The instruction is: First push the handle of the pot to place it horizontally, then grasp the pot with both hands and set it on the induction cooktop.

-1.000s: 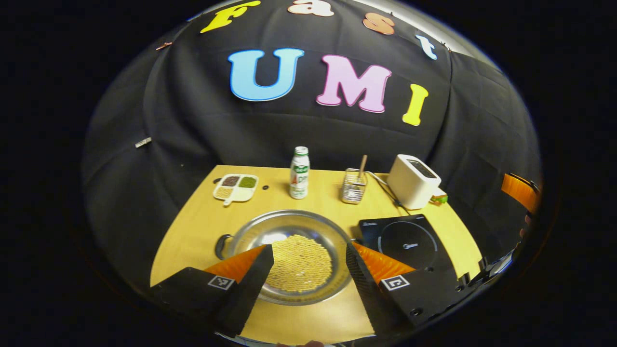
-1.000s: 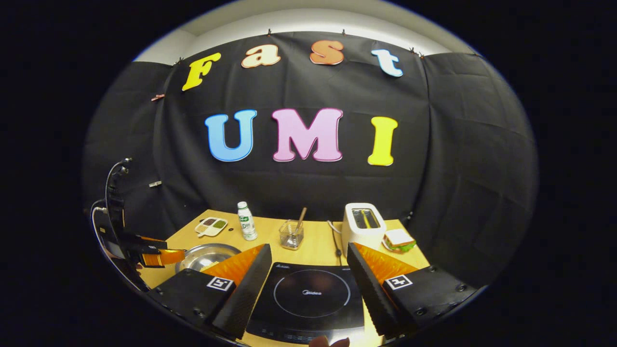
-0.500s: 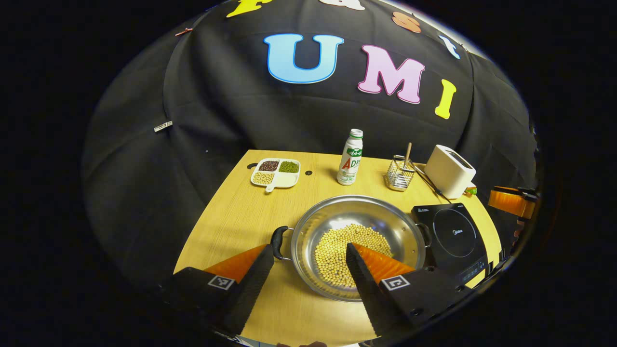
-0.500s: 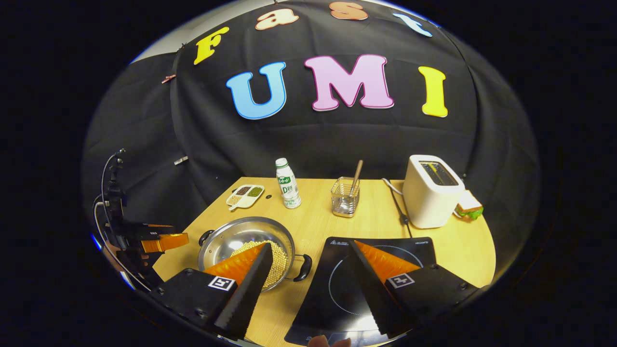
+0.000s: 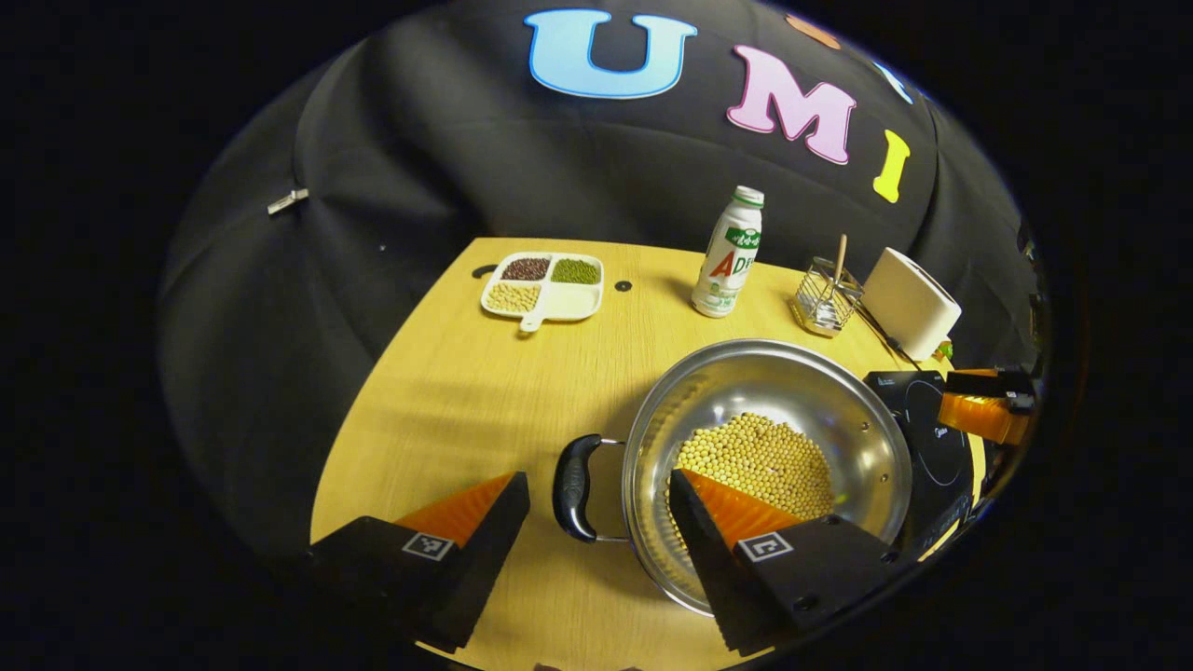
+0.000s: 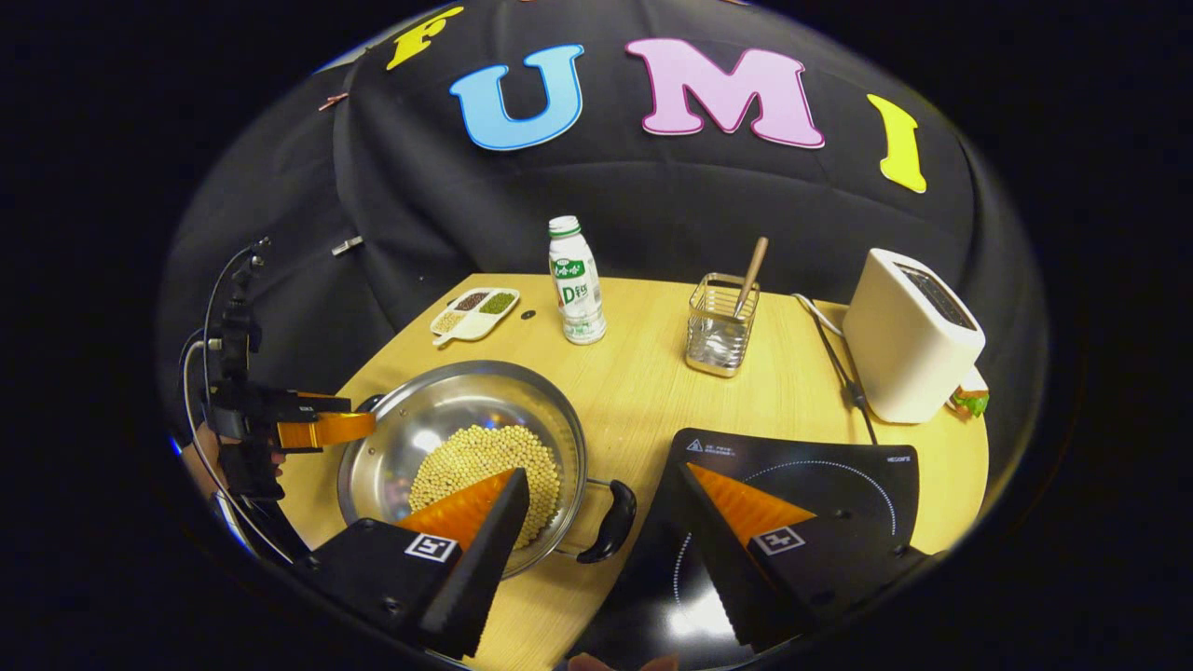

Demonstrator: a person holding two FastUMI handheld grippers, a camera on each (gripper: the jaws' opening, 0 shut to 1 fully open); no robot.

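As fingers (image 5: 471, 522) gape, handle (image 5: 570, 486) sits between.

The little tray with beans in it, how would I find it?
Look at the table's far left corner, left of the bottle. The tray is white, with a short handle, and split into compartments holding differently coloured beans.

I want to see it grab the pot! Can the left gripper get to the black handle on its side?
Probably yes. The left gripper is open, and the pot handle sits right between its fingers with only bare table around it.
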